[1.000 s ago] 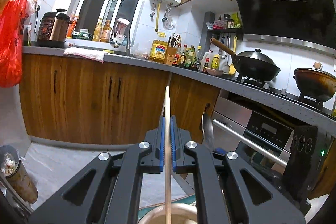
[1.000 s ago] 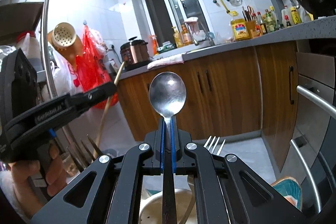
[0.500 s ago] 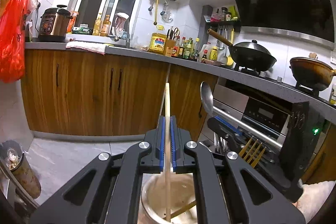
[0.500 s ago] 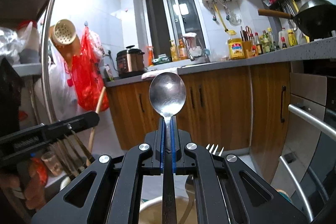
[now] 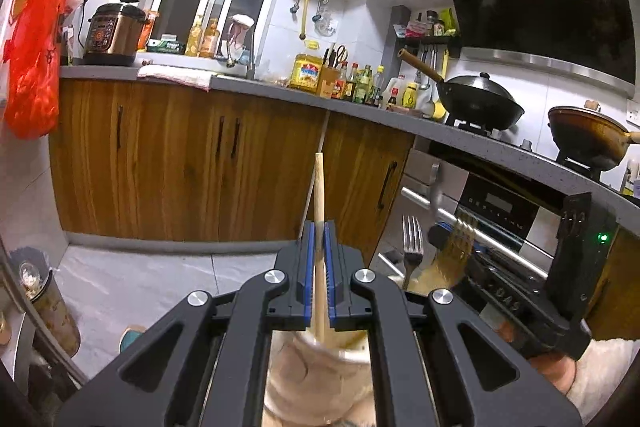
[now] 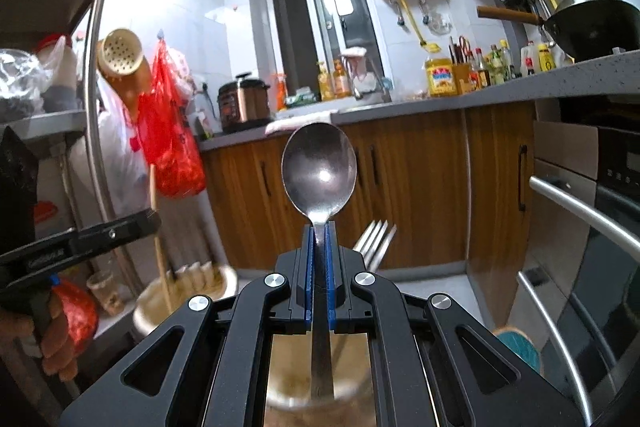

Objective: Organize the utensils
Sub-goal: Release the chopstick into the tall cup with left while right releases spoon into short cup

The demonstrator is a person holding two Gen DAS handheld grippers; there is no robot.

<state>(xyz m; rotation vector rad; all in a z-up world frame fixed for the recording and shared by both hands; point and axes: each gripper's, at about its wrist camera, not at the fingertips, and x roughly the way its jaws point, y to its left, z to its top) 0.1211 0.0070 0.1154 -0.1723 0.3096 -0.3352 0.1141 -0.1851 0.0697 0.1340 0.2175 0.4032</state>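
- The spoon (image 6: 319, 167) stands upright at frame centre in the right wrist view, bowl up, handle running down through the right gripper (image 6: 319, 267), whose jaws are clamped tight on its neck.
- Its steel is shiny and smooth; the handle end hangs over a blurred beige cup (image 6: 296, 387) at the bottom of the frame.
- The chopstick (image 5: 319, 195), pale wood, stands upright in the left gripper (image 5: 319, 267), jaws pinched on it, lower end in a pot (image 5: 316, 379) below.
- A fork (image 5: 412, 239) stands tines-up just right of those jaws.
- Judged: each utensil's long axis is near vertical over its container, so lowering looks next.
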